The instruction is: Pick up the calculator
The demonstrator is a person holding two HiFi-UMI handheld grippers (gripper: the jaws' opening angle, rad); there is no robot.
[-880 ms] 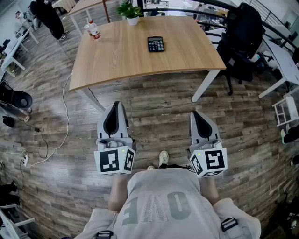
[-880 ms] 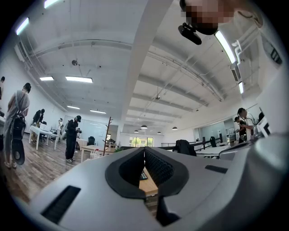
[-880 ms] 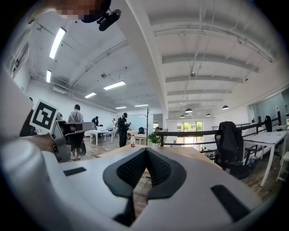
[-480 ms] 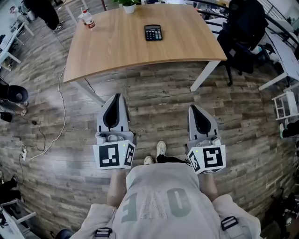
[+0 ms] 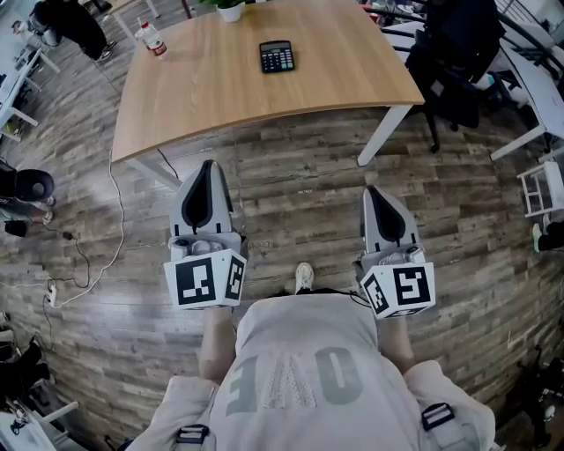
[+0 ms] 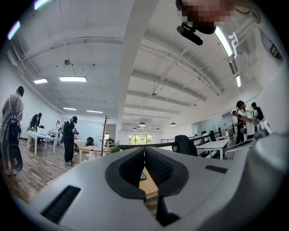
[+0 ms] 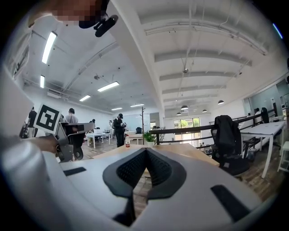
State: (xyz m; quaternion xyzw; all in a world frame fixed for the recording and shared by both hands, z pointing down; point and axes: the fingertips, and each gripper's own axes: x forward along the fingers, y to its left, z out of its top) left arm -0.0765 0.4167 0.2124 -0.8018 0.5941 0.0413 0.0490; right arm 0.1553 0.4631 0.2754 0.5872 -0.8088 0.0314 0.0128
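The black calculator [image 5: 277, 56] lies on the far half of a wooden table [image 5: 220, 97] in the head view. Both grippers are held over the wood floor in front of the person's body, well short of the table. My left gripper [image 5: 209, 166] is shut with nothing in it, its jaws meeting at the tip [image 6: 144, 149]; a sliver of the calculator [image 6: 142, 176] shows through the gap behind the tip. My right gripper [image 5: 374, 189] is also shut and empty, jaws touching at the tip [image 7: 145, 150], pointing level toward the table [image 7: 180, 149].
A bottle [image 5: 152, 39] and a potted plant [image 5: 229, 9] stand at the table's far edge. A black office chair [image 5: 449, 62] sits right of the table. A cable [image 5: 106, 229] trails on the floor at left, a white rack [image 5: 539, 189] stands at right, and people [image 6: 68, 137] stand farther off.
The table and calculator have slid up and left in the head view while the person stepped forward. Both grippers stay shut and empty before the body.
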